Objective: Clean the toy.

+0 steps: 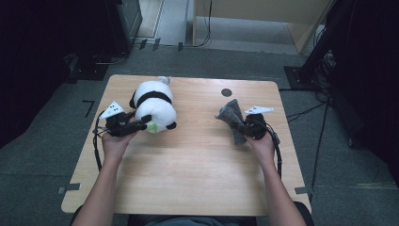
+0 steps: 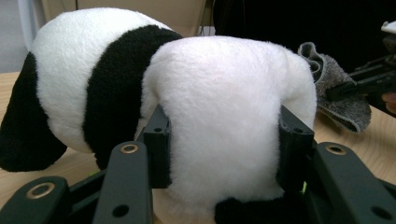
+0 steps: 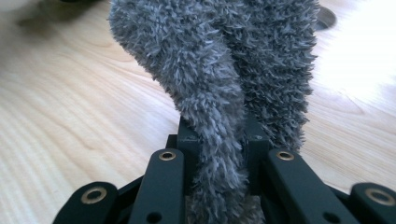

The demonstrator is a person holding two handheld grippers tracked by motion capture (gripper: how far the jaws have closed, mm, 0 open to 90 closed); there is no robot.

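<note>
A black-and-white plush panda (image 1: 153, 107) lies on the wooden table (image 1: 197, 174) at the left. My left gripper (image 1: 143, 123) is shut on its white rear end; in the left gripper view both pads press into the fur of the panda (image 2: 224, 121). At the right, my right gripper (image 1: 243, 126) is shut on a fuzzy grey cloth (image 1: 233, 120), which stands up crumpled from the jaws. In the right gripper view the grey cloth (image 3: 224, 84) is pinched tight between the two pads and folds upward over the wood.
A small dark round hole (image 1: 227, 92) sits in the table near its far edge. A bit of crumpled clear plastic (image 1: 164, 80) lies behind the panda. Cables trail over the grey floor at the right (image 1: 306, 110). Bare wood spans the table's middle and front.
</note>
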